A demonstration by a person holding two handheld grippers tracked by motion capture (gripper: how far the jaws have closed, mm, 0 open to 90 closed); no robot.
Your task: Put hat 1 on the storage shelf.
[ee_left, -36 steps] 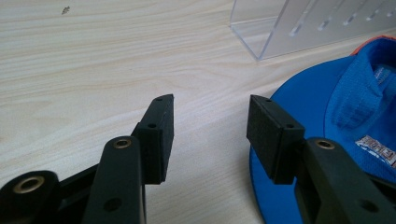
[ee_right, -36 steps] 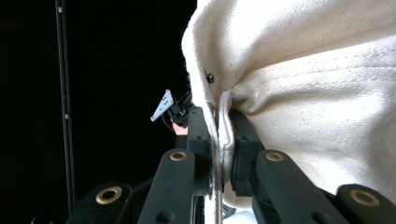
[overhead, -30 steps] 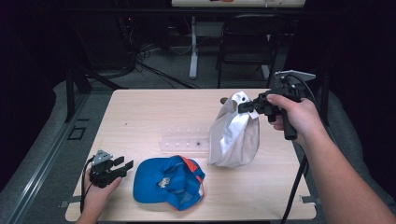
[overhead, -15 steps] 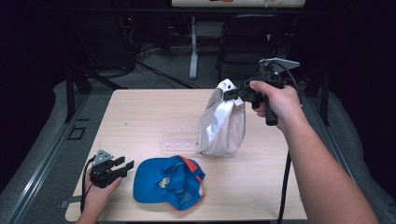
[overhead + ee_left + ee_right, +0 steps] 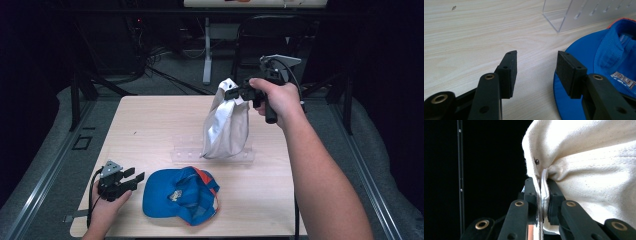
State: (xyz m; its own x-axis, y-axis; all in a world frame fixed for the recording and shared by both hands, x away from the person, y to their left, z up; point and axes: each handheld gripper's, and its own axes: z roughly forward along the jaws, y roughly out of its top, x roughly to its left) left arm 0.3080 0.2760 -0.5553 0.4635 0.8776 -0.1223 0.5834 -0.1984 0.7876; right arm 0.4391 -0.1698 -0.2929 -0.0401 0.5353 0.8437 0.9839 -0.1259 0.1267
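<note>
Right gripper: jaws clamped on a fold at the top edge of the white cap; in the right gripper view the cloth is pinched flat between both pads.
White cap: hangs from the right gripper above the far right part of the table; its lower edge is at the clear plastic stand; contact cannot be told.
Left gripper: jaws wide apart, nothing between the pads; rests at the near left of the table.
Blue cap: lies on the table just beside the left gripper; its brim is next to one pad.
</note>
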